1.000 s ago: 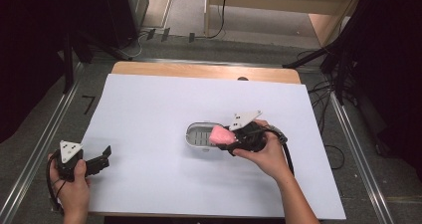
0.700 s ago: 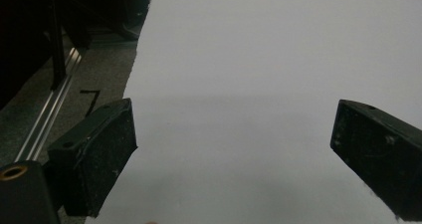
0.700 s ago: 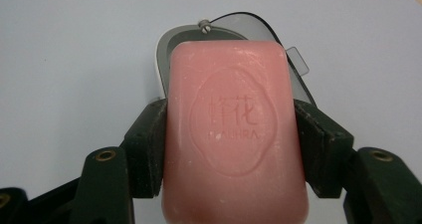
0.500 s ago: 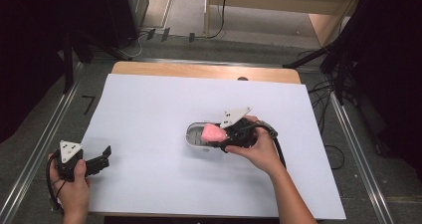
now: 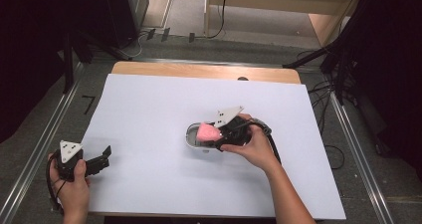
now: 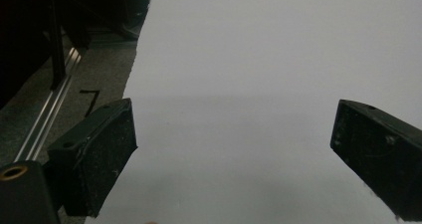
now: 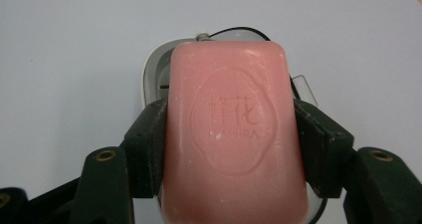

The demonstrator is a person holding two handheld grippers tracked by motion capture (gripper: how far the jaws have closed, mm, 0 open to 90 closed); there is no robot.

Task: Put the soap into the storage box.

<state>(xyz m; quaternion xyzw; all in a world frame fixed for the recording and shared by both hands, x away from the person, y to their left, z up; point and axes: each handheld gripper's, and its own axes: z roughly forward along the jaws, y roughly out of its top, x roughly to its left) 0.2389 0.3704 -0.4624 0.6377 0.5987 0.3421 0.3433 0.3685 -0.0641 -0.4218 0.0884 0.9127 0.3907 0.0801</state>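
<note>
A pink bar of soap [image 7: 231, 129] with a stamped oval emblem is clamped between the two black jaws of my right gripper [image 7: 230, 142]. It hangs just over a white oval soap dish [image 7: 157, 67]. From above, the soap [image 5: 207, 132] and the dish [image 5: 193, 139] sit mid-table, with the right gripper [image 5: 215, 135] coming in from the right. My left gripper [image 5: 104, 157] rests at the table's near left corner, jaws wide apart over bare white surface [image 6: 239, 99] with nothing between them.
A white sheet [image 5: 164, 104] covers the table, with a wooden strip [image 5: 199, 70] along the far edge. Metal rails [image 5: 45, 144] run along both sides. Dark stands and cables [image 5: 328, 64] crowd the floor beyond.
The right gripper has shifted a little left with the soap, bringing it over the dish. The left gripper has stayed put.
</note>
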